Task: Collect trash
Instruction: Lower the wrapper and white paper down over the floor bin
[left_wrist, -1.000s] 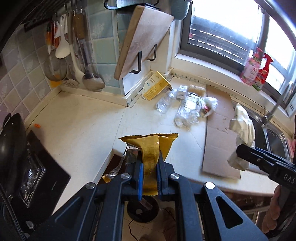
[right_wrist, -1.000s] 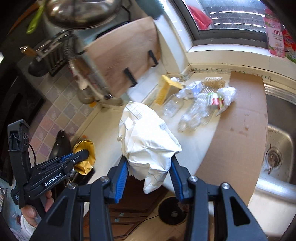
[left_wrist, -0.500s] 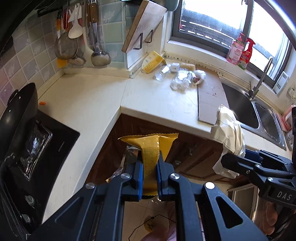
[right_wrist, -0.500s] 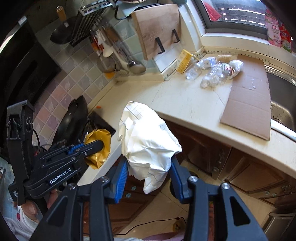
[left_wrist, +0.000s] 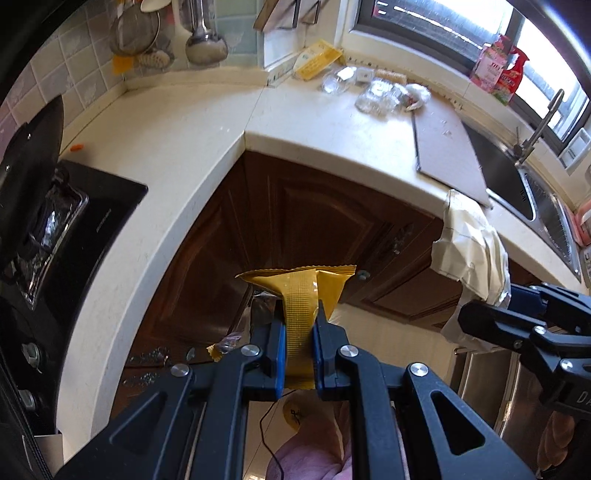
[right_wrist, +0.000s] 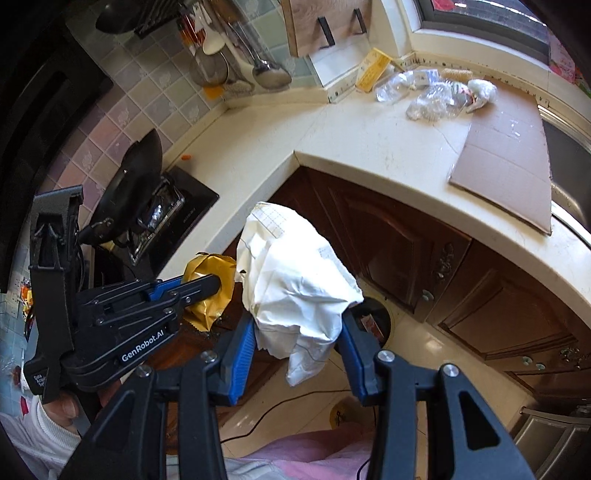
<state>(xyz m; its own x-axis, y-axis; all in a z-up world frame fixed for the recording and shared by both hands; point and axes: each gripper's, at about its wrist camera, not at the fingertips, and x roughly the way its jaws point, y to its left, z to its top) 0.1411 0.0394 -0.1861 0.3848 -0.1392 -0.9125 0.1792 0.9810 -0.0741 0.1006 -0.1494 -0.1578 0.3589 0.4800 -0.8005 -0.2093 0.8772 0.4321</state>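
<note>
Below the counter (left_wrist: 332, 147) edge, left gripper (left_wrist: 299, 350) pinches the yellow wrapper (left_wrist: 299, 295) and right gripper (right_wrist: 297, 347) clamps the white crumpled paper (right_wrist: 295, 280); keep both fingers tight until they hang over the floor bin (right_wrist: 369, 317).

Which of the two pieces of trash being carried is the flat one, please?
The yellow wrapper in the left gripper: a flat foil packet, unlike the bulky crumpled white paper in the right gripper.

A home kitchen: sink (left_wrist: 532, 192), hob (right_wrist: 173, 218), hanging ladle (left_wrist: 205, 40) (tiled wall).
</note>
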